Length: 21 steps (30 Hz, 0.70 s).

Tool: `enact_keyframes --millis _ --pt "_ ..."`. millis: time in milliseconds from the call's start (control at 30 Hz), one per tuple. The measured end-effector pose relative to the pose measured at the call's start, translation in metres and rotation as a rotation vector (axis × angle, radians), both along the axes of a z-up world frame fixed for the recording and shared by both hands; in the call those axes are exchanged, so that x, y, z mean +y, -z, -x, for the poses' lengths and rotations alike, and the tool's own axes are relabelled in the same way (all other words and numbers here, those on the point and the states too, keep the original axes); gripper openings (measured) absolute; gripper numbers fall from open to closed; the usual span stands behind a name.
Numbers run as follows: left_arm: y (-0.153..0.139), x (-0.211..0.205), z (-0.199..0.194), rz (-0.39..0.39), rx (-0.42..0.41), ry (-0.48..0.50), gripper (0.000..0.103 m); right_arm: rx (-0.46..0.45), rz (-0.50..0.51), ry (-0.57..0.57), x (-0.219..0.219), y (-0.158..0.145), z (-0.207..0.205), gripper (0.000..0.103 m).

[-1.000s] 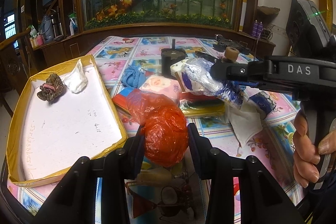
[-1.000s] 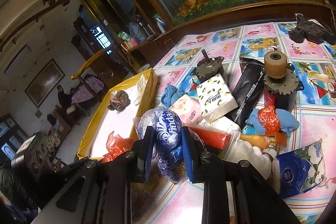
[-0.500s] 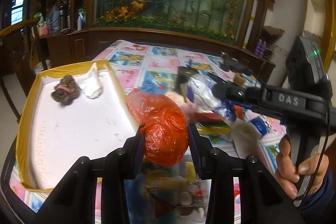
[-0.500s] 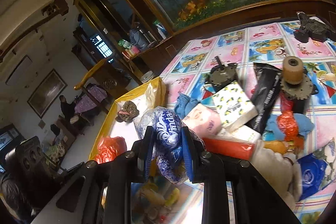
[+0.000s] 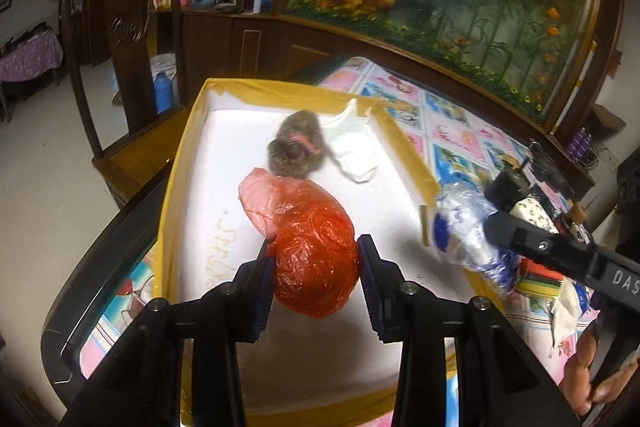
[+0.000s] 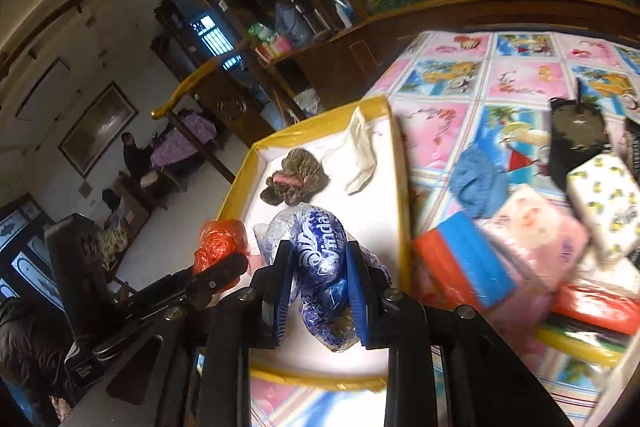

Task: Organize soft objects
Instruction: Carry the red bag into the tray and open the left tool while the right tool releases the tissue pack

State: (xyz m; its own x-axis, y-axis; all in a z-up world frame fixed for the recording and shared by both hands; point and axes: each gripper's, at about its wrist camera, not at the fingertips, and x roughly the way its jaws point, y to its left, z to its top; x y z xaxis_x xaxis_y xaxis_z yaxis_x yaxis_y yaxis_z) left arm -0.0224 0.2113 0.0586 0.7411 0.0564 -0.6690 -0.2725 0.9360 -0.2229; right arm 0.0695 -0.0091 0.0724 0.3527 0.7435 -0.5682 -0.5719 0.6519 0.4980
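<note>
My left gripper (image 5: pixel 313 269) is shut on a crumpled red plastic bag (image 5: pixel 312 259) and hangs over the yellow-rimmed white tray (image 5: pixel 176 163). In the right wrist view the same red plastic bag (image 6: pixel 220 243) shows at the left, just past the left gripper's arm. My right gripper (image 6: pixel 320 291) is shut on a blue and clear Vinda wrapper (image 6: pixel 318 247) above the tray's near part (image 6: pixel 316 383). The blue Vinda wrapper (image 5: pixel 468 239) also appears in the left wrist view, held over the tray's right rim. A brown fuzzy cloth (image 5: pixel 298 147) and a white cloth (image 5: pixel 354 147) lie in the tray's far end.
To the right of the tray, the patterned tablecloth (image 6: pixel 520 75) carries a blue cloth (image 6: pixel 478 183), a pink tissue pack (image 6: pixel 536 227), a lemon-print tissue pack (image 6: pixel 608 203), a red and blue item (image 6: pixel 464 263) and a black motor (image 6: pixel 576 135). People sit in the far room (image 6: pixel 136 155).
Both grippers have swung left from the pile of objects to above the tray, each keeping its load. The tray now fills the middle of both views.
</note>
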Motion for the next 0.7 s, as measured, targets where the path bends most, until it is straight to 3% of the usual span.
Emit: enact_keyframes --millis 233,433,500,633,700 --pt "0.016 0.003 -0.001 0.013 0.04 0.009 0.037 0.045 0.108 -0.044 0.034 0.033 0.001 0.028" --pt "0.024 -0.001 -0.001 0.014 0.064 0.007 0.039 0.031 0.141 -0.06 0.037 0.039 0.005 0.03" --pt "0.026 -0.004 0.0 0.005 0.068 0.007 0.043 0.013 0.148 -0.064 0.037 0.038 0.008 0.032" --pt "0.022 -0.01 0.002 -0.01 0.065 0.009 0.07 -0.013 0.148 -0.075 0.035 0.031 0.013 0.037" --pt "0.019 -0.012 0.004 -0.026 0.064 -0.003 0.074 -0.03 0.13 -0.075 0.032 0.026 0.014 0.04"
